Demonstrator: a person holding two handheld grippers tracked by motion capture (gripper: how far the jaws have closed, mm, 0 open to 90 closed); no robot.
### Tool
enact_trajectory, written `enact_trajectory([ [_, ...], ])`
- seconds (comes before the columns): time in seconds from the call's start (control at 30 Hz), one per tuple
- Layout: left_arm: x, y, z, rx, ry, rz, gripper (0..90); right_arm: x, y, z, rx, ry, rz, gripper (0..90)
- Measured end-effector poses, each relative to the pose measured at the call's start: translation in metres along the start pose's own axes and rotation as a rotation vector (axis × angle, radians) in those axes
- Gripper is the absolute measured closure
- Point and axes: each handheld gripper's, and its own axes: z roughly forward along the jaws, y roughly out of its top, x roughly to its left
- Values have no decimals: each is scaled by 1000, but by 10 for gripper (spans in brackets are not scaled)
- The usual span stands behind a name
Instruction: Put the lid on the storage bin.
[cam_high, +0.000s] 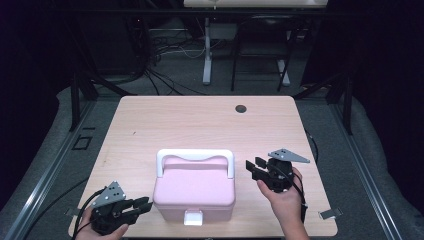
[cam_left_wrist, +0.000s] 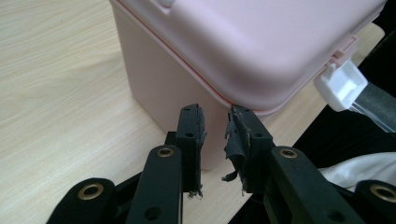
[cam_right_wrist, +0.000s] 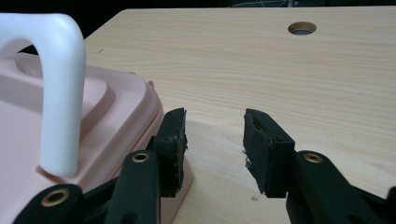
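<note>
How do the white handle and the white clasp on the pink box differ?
The handle is a long arch spanning the lid's back edge, while the clasp is a small squarish tab. The handle sits on top of the pink box, on the side away from the person; the clasp hangs on the front wall nearest the person. The handle lies closer to the right tongs, the clasp closer to the left tongs. Both are white plastic.
</note>
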Motion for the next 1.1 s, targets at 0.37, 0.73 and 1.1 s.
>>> enact_trajectory([
  [0.37, 4, 2, 1, -10, 4, -20, 729, 0, 0, 0, 2, -2, -2, 591],
  [0.73, 9, 7, 4, -16, 13, -24, 710, 0, -1, 1, 6, -3, 0, 591],
  [1.1, 16, 10, 9, -16, 24, -31, 698, -1, -1, 0, 7, -4, 5, 591],
])
